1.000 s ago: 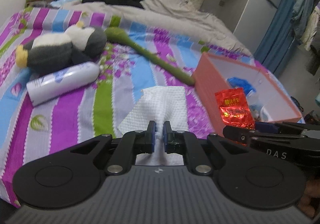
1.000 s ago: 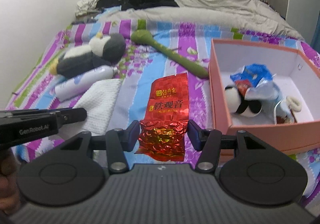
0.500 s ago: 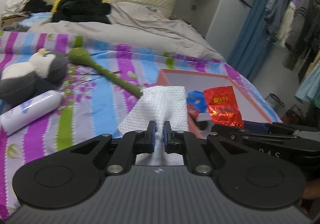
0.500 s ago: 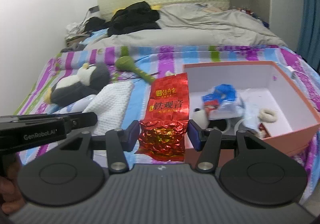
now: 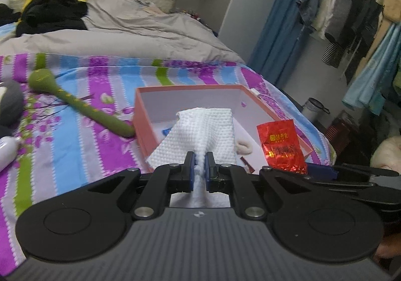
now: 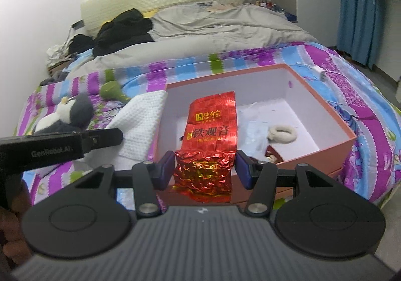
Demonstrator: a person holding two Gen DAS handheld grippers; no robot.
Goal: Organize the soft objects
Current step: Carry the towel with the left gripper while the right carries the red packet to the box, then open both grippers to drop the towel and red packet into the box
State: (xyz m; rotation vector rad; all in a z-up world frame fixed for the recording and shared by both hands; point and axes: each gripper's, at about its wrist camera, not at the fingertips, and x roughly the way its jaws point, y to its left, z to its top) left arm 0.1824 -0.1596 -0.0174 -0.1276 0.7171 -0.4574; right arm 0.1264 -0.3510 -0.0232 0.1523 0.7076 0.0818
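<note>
Two grippers over one box at the bed's right edge
Left gripper [image 5: 199, 164] fingers pinch one white waffle-weave cloth [image 5: 200, 128]; right gripper [image 6: 205, 168] fingers clamp one red foil packet [image 6: 208, 130] above the open pink cardboard box [image 6: 325, 115], half bare.

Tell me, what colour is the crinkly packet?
Shiny red packet with gold writing; clearest in the right wrist view.

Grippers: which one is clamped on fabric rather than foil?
The left gripper: shut on the white waffle-weave cloth. The right gripper grips the red foil tea packet instead.
</note>
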